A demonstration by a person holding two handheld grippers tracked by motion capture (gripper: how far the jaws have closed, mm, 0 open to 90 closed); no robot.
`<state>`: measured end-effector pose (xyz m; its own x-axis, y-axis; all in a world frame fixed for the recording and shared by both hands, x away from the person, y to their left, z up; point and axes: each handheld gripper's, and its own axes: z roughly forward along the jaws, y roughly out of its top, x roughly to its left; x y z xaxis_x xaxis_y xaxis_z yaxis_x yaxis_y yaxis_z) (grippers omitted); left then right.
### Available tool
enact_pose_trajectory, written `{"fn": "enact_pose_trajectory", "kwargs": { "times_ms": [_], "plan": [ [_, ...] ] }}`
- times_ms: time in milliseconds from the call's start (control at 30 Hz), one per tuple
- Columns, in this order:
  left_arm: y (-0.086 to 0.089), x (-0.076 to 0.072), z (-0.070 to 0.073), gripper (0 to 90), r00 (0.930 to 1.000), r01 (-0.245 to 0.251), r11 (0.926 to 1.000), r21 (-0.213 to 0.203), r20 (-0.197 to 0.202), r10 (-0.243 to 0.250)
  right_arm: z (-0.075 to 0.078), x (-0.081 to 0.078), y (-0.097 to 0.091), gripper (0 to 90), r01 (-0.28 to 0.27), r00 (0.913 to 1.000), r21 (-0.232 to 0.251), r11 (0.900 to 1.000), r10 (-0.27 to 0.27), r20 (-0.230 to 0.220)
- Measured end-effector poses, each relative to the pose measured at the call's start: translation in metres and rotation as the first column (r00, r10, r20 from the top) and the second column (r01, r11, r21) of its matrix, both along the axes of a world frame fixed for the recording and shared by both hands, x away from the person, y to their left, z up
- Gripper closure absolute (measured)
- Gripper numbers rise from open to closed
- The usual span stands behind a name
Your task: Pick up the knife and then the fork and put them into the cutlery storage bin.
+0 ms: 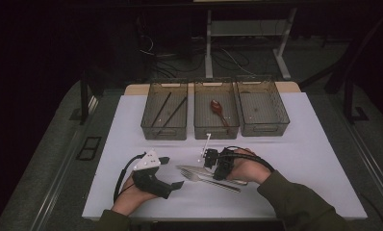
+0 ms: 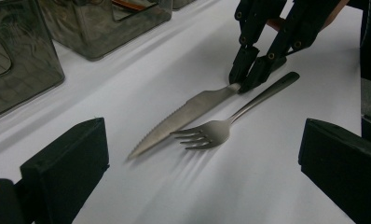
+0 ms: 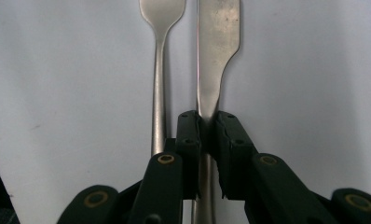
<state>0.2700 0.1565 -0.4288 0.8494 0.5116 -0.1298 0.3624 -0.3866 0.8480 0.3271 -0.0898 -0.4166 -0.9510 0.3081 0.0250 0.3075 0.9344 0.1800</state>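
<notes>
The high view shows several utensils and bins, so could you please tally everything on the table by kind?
Bins: 3
Chopsticks: 2
Red spoon: 1
Knife: 1, its handle clamped in the right gripper
Fork: 1
Total: 8

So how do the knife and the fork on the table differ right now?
The knife has the right gripper shut on its handle; the fork lies free beside it, untouched. The knife has a flat blade with a toothed edge and a point; the fork ends in curved prongs. The knife's handle is hidden behind the jaws; the fork's slim handle shows whole. Both are dull silver metal, lying side by side on the white table.
</notes>
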Motion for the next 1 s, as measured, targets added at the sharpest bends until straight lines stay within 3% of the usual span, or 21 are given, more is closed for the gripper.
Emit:
{"fn": "enact_pose_trajectory", "kwargs": {
  "times_ms": [233,433,567,700,833,933,1000],
  "plan": [
    [0.0,0.0,0.0,0.7,1.0,0.0,1.0,0.001,0.001,0.0,0.006,0.006,-0.018,79.3,0.055,0.9985,0.103,0.9932,-0.056,0.0],
    [0.001,0.0,0.0,0.7,1.0,0.0,1.0,0.002,0.001,0.0,0.013,0.011,-0.038,79.4,0.099,0.9943,0.217,0.9712,-0.105,0.018],
    [0.0,0.0,0.0,0.7,1.0,-0.001,1.0,0.001,0.0,0.001,0.015,0.013,-0.052,79.4,0.126,0.9905,0.306,0.9436,-0.137,0.015],
    [0.0,0.0,0.0,0.7,1.0,-0.001,1.0,-0.001,-0.001,0.001,0.017,0.014,-0.066,79.4,0.162,0.9845,0.388,0.9074,-0.176,-0.002],
    [0.0,0.0,0.0,0.7,1.0,0.003,1.0,0.0,0.003,-0.003,0.02,0.014,-0.079,79.4,0.159,0.9824,0.45,0.8788,-0.186,0.016],
    [0.0,0.0,0.0,0.7,1.0,0.004,1.0,0.001,0.004,-0.004,0.02,0.013,-0.086,79.4,0.178,0.9774,0.509,0.8423,-0.211,0.008],
    [0.0,0.0,0.0,0.7,1.0,0.005,1.0,0.002,0.004,-0.005,0.02,0.013,-0.09,79.4,0.18,0.9752,0.539,0.8231,-0.221,0.011]
  ]
}}
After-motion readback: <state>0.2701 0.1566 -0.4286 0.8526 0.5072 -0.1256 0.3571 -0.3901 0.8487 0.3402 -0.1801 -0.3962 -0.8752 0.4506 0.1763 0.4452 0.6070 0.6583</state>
